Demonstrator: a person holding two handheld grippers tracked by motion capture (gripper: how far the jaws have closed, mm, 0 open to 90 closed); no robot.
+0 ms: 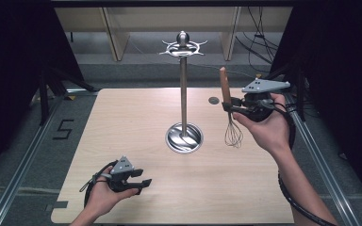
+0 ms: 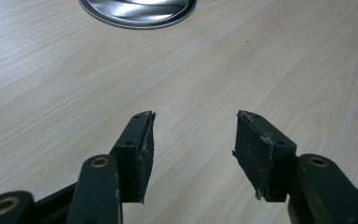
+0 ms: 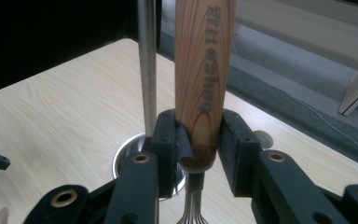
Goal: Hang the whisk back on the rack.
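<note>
Two tongs: right tongs [image 3: 198, 140] clamp the whisk [image 1: 228, 106] upright by its wooden handle, left tongs [image 2: 193, 144] gape empty

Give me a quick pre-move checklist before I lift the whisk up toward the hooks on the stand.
1. Grip: right gripper shut on the whisk at the low end of its wooden handle: ok.
2. Whisk attitude: near upright, handle up, wires down: ok.
3. Whisk off the table: cannot tell.
4. Gap to the stand's pole: whisk is to its right, apart in the high view: ok.
5. Hook ring at the top: nothing hangs on it: ok.
6. Left gripper: open, holding nothing, near the table's front edge, out of the path: ok.
</note>
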